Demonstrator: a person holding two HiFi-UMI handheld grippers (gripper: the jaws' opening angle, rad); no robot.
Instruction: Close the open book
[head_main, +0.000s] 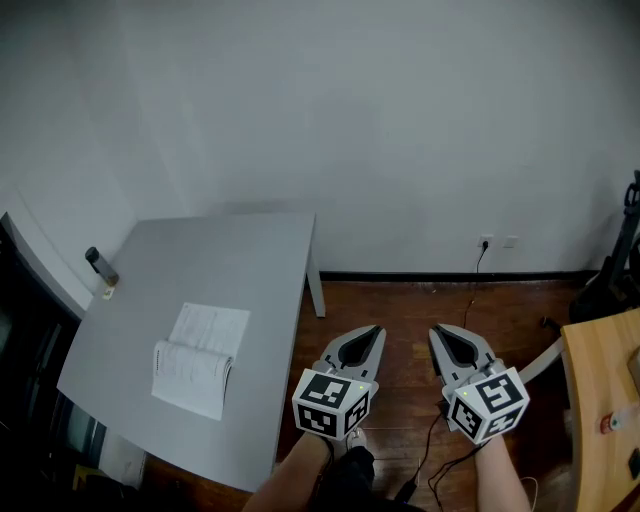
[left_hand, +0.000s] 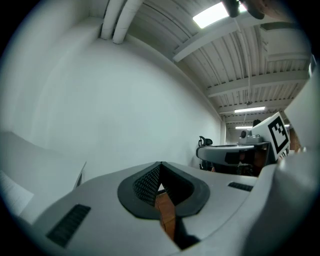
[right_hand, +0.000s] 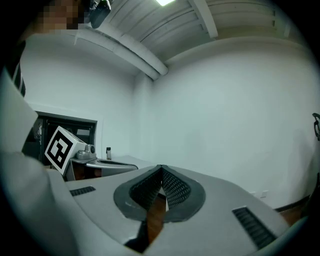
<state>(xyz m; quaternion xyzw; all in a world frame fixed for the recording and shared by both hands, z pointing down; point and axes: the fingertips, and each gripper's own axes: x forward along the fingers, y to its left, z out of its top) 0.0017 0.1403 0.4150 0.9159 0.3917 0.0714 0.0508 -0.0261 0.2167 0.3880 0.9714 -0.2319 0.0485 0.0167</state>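
The open book (head_main: 200, 360) lies flat on the grey table (head_main: 240, 260), white pages up, near the table's front half. Both grippers hang over the wooden floor to the right of the table, well apart from the book. My left gripper (head_main: 377, 331) is shut with its tips together and holds nothing; its own view shows the jaws meeting at the left gripper's tip (left_hand: 161, 163). My right gripper (head_main: 438, 331) is also shut and empty, and the tips of the right gripper (right_hand: 161, 166) meet in front of a white wall.
A small dark bottle (head_main: 100, 265) stands at the table's left edge. A wooden table (head_main: 598, 400) with small items is at the right. A wall socket (head_main: 486, 242) feeds a black cable (head_main: 440, 440) that runs across the floor. A dark cabinet (head_main: 20, 340) borders the left.
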